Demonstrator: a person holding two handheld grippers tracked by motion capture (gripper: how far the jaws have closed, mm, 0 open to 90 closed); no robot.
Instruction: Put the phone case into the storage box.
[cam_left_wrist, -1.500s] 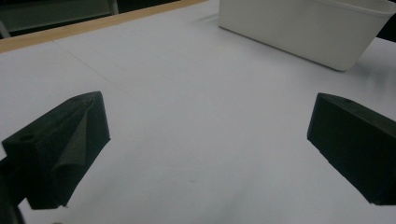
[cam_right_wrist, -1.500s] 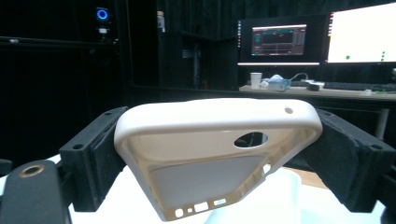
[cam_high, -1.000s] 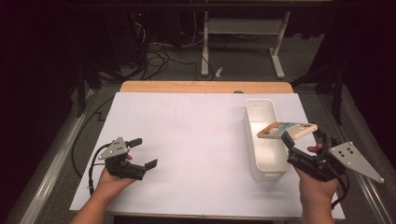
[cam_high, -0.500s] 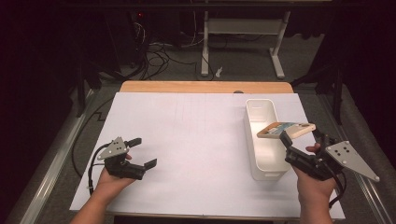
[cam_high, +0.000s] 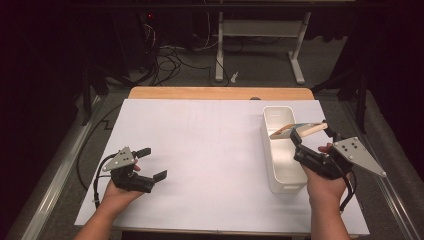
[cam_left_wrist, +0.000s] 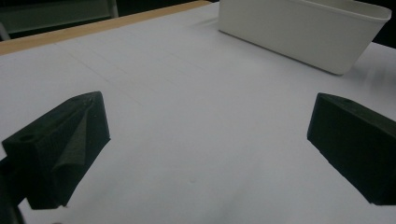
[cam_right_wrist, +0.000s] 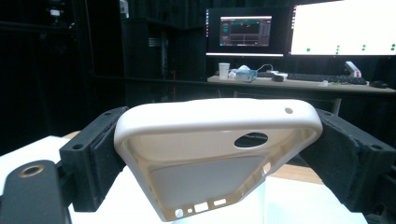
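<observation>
High view: my right gripper (cam_high: 311, 134) holds a cream phone case (cam_high: 295, 131) across its width, the jaws clamped on its two long sides, and carries it above the white bin (cam_high: 280, 172) that stands on the right part of the desk (cam_high: 210, 150). The case is tilted and clear of the bin's rim, and I see nothing else lying in the bin. My left gripper (cam_high: 150, 163) rests low at the near left of the desk, well apart from the bin, jaws spread with nothing between them. Left gripper view: the two black jaws stand wide over bare white desk surface, and the bin (cam_left_wrist: 308, 32) sits farther off at the upper right. Right gripper view: the phone case (cam_right_wrist: 219, 154) spans the gap between the jaws, hollow side facing the camera, its camera cut-out and port holes plain to see; both pads press on its edges. Assessment: the pick-up is done and the case is above the bin; I judge that lowering it in and letting go remain. The left gripper has no part in the work at present.
</observation>
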